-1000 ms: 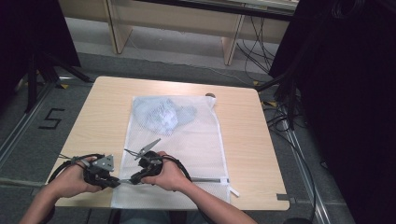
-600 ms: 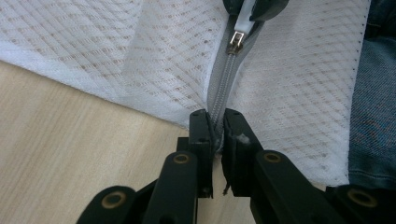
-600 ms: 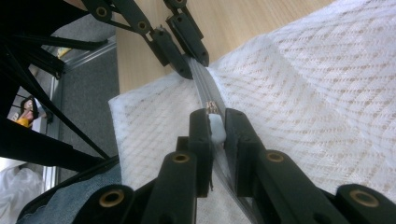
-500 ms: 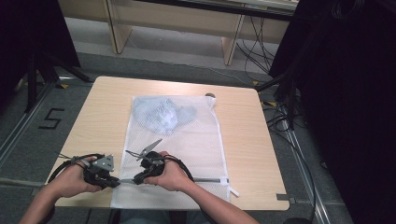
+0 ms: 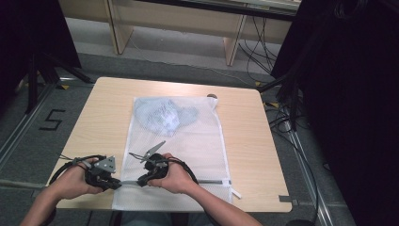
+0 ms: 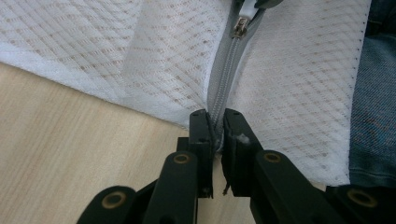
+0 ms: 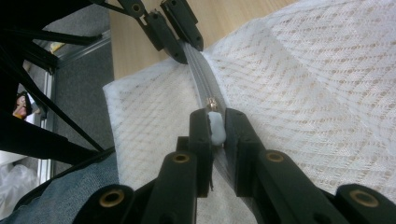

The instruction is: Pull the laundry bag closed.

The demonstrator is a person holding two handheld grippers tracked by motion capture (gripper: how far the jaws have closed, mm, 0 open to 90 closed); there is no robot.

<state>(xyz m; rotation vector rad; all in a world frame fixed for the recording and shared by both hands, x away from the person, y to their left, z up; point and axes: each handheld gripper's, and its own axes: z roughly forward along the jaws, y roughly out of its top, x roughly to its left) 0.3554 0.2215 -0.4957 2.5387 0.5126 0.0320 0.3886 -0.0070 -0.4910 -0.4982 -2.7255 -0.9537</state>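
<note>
Both grippers pinched on the zipper of the mesh bag at the near table edge.

From the left, I see bare table point(image 5: 94, 117) with free room toward its left edge; my left gripper point(image 5: 113, 182) sits near the near-left corner, its jaws narrowed onto the end of the grey zipper point(image 6: 223, 84) at the bag's left edge. Just right of it, my right gripper point(image 5: 141, 181) is clamped on the white zipper pull point(image 7: 216, 128), with the left gripper close ahead of it along the zipper line. The white mesh bag point(image 5: 197, 141) lies flat mid-table, its near end overhanging the near edge, where denim point(image 6: 373, 102) shows under it. Inside, at the far end, lies a crumpled pale blue garment point(image 5: 162, 115). A small dark object point(image 5: 212, 96) sits past the bag's far-right corner; the right table side is free.
</note>
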